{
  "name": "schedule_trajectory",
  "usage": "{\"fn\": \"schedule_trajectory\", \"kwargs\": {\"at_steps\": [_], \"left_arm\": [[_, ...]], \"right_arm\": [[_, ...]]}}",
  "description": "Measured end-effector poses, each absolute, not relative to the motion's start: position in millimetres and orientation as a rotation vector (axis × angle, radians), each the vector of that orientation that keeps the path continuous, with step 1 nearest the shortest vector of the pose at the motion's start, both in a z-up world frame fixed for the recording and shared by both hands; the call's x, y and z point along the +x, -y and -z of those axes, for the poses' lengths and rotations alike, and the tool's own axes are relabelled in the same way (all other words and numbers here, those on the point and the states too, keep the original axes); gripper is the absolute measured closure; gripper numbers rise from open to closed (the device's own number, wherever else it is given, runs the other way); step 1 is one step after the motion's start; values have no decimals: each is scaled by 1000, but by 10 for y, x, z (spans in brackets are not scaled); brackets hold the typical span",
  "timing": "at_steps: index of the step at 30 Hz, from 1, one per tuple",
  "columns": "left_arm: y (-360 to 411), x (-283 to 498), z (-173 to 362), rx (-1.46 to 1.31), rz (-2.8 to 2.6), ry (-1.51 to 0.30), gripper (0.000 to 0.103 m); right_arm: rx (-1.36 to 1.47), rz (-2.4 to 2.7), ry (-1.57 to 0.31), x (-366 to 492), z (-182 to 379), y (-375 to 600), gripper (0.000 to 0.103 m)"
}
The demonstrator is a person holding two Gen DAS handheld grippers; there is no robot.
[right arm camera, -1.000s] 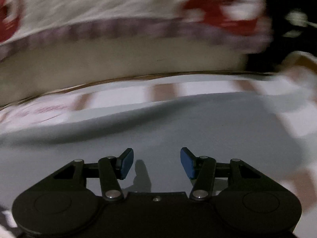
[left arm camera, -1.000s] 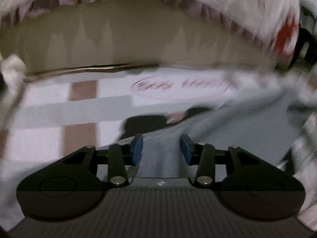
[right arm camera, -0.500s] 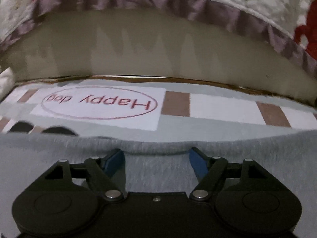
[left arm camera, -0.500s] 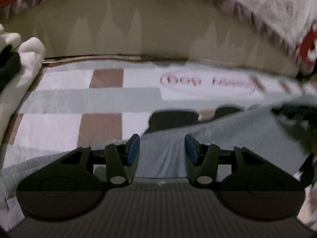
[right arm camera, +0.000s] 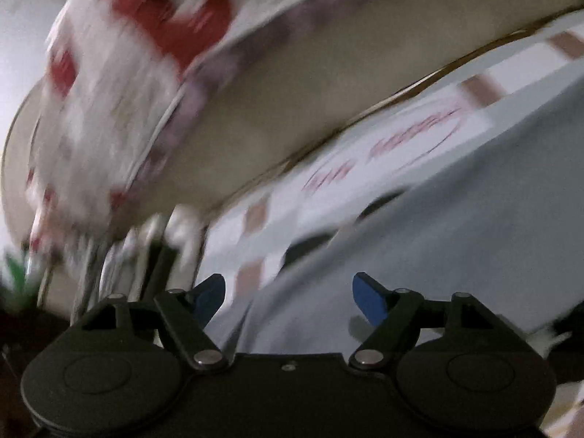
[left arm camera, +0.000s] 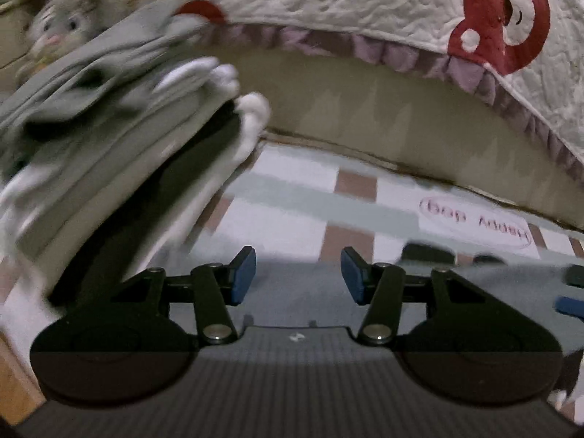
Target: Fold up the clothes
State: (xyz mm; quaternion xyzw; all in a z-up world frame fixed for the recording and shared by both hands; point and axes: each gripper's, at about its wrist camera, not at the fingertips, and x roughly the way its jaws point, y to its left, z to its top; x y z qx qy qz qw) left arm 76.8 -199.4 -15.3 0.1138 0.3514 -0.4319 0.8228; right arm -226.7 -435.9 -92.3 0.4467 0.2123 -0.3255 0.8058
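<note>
1. My left gripper point(left arm camera: 297, 273) hangs wide apart, holding nothing, over the flat grey cotton garment point(left arm camera: 303, 292) on the checked pink-and-white mat point(left arm camera: 292, 219).
2. My right gripper point(right arm camera: 288, 297) gapes wide too, over the same cloth's edge point(right arm camera: 456, 226).
3. I judge a good fold needs both claws pinching one hem evenly, without bunching.

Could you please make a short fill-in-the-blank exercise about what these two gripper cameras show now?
1. The pads on the left gripper are ____ in colour.
2. The garment under the right gripper is ____.
3. Both grippers' jaws stand ____.
4. The oval on the mat reads "Happy ____".

Missing words: blue; grey; open; day
</note>
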Motion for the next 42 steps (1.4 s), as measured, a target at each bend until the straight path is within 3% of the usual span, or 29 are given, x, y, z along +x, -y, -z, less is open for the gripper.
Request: {"fn": "schedule_trajectory", "kwargs": {"at_steps": [2, 7, 10, 14, 17, 19, 23, 26, 32, 38, 42], "left_arm": [[1753, 615, 229, 248, 935, -715, 52], [1477, 259, 509, 414, 1009, -710, 38], [1577, 202, 679, 469, 970, -720, 28], [1922, 327, 897, 591, 839, -638, 27], [2069, 655, 987, 498, 816, -716, 50], [2078, 977, 1007, 354, 807, -805, 56], [2165, 1209, 1091, 342, 831, -835, 56], [2225, 1306, 1148, 338, 843, -870, 56], [2045, 1759, 1172, 47, 892, -1053, 56], [2108, 1716, 1194, 69, 881, -1056, 56], [2060, 1535, 936, 203, 878, -980, 55]], "right_arm": [[930, 616, -468, -2078, 918, 4112, 22], [751, 570, -558, -1694, 1083, 3729, 24], [684, 567, -580, -1590, 1140, 3743, 24], [597, 563, -608, -1454, 1217, 3763, 24], [551, 557, -618, -1362, 1294, 3803, 24], [485, 564, -616, -1306, 1320, 3835, 24], [531, 602, -600, -1254, 1488, 4045, 23], [405, 610, -656, -1142, 1560, 3994, 23], [385, 625, -683, -1085, 1529, 3975, 23], [452, 503, -638, -849, 1369, 3821, 21], [237, 477, -780, -364, 1508, 3582, 20]]}}
